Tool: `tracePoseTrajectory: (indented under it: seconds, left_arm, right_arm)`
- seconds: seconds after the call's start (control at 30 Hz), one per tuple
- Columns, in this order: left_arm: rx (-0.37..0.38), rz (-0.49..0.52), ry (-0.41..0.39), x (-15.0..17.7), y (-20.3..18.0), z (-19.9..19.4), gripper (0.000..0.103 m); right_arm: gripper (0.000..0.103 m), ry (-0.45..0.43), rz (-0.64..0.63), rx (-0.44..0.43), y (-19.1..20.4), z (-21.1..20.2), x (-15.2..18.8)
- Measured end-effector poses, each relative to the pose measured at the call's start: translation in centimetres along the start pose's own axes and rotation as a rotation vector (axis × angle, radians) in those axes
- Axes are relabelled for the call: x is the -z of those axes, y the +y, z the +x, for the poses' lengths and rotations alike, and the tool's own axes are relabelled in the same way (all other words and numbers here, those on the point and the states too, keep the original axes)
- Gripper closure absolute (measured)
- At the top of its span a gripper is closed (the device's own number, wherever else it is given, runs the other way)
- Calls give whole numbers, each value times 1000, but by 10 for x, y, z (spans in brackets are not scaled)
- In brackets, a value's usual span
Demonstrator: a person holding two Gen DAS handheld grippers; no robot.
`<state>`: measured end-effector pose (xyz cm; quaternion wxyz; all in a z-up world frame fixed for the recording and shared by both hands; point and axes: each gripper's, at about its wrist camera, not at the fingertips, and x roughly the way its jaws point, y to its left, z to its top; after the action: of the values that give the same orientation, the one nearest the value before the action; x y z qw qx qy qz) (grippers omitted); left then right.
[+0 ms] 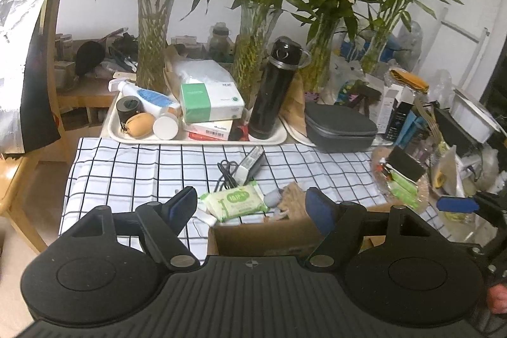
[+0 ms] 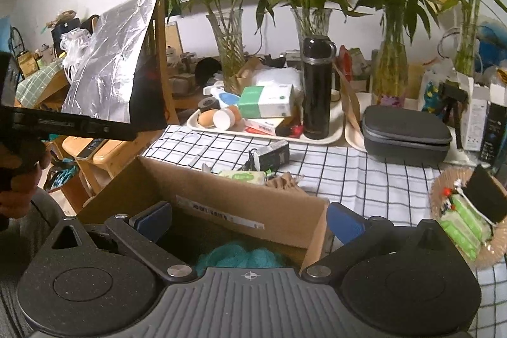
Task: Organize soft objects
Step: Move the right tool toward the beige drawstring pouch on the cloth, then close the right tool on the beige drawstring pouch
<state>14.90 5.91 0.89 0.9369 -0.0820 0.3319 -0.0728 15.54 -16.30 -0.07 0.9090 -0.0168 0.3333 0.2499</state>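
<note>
My left gripper (image 1: pixel 250 206) is matt black plastic, ribbed at the base, with blue pads that look rubbery. Under me lies a checked cloth (image 1: pixel 126 167), soft and creased. The cardboard box (image 2: pixel 240 205) is plain brown, dull and papery. The green wipes packet (image 1: pixel 234 201) is glossy film. The flask (image 1: pixel 275 87) shines smooth black, perhaps metal. In the box, teal fluffy stuff (image 2: pixel 240 255) looks like mesh.

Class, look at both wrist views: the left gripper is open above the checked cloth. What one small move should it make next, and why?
Probably ease the left gripper forward and down onto the green wipes pack. Its fingers stand open and empty, the soft pack lies just ahead between them, beyond the cardboard box, which already holds a teal fluffy item.
</note>
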Motion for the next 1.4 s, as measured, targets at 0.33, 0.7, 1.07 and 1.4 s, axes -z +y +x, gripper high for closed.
tracePoseTrajectory:
  seconds: [0.33, 0.7, 1.07, 1.4]
  left_arm:
    - [-21, -45, -13, -22, 11, 37, 28]
    - [-67, -37, 6, -27, 30, 79, 28]
    - [-60, -66, 26, -25, 41, 91, 28]
    - [-52, -67, 26, -28, 38, 94, 28]
  right_arm:
    - [0, -20, 10, 6, -14, 27, -13]
    - [0, -31, 59, 31, -52, 59, -28]
    - [0, 22, -1, 54, -85, 105, -40]
    - [1, 94, 73, -23, -124, 157, -41]
